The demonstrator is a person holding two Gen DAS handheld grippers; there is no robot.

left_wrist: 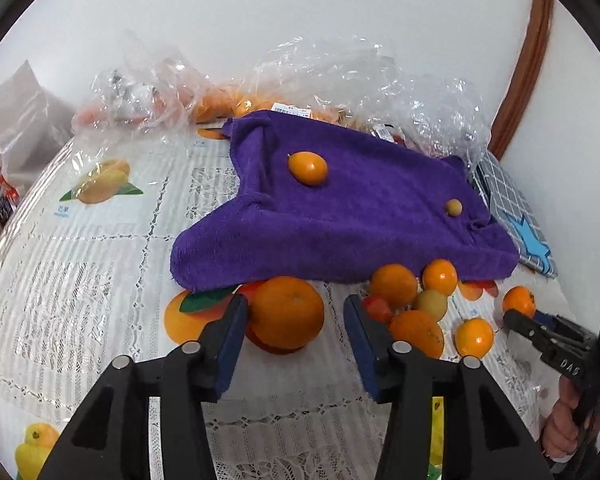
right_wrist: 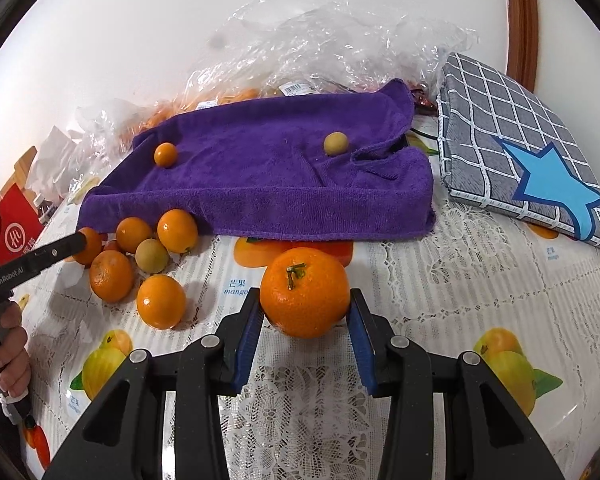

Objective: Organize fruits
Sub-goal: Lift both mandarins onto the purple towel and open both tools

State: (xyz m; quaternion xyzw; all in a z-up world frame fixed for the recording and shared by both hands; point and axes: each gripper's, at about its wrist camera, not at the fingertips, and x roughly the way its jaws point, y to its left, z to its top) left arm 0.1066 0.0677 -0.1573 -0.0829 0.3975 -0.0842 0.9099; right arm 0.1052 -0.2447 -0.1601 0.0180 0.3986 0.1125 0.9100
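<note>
Fruits, loose on a lace tablecloth [right_wrist: 460, 280] printed with fruit pictures, listed left to right.

1. Left gripper [left_wrist: 296, 308]: jaws parted around a large orange [left_wrist: 286, 312] sitting on the cloth. The left pad is at the orange's side; the right pad stands clear of it. Not gripped.
2. Fruit cluster [right_wrist: 140, 264], just right of the left gripper at the towel's front edge: several oranges huddled together, touching or nearly so, with one pale green round fruit [right_wrist: 152, 255] in the middle and a red one partly hidden behind.
3. Purple towel [right_wrist: 260, 184], spread and rumpled behind the cluster. On it, well apart: a small orange oval fruit [right_wrist: 165, 154] toward the left and a small yellow-green round fruit [right_wrist: 336, 143] toward the right.
4. Clear plastic bags [right_wrist: 340, 40], crumpled behind the towel against the wall, with more orange fruit showing inside.
5. Right gripper [right_wrist: 305, 300]: clamped on a stemmed orange [right_wrist: 305, 292], both blue pads pressed to its sides, in front of the towel.
6. Grey checked pad [right_wrist: 500, 120] with a blue star, right of the towel.
</note>
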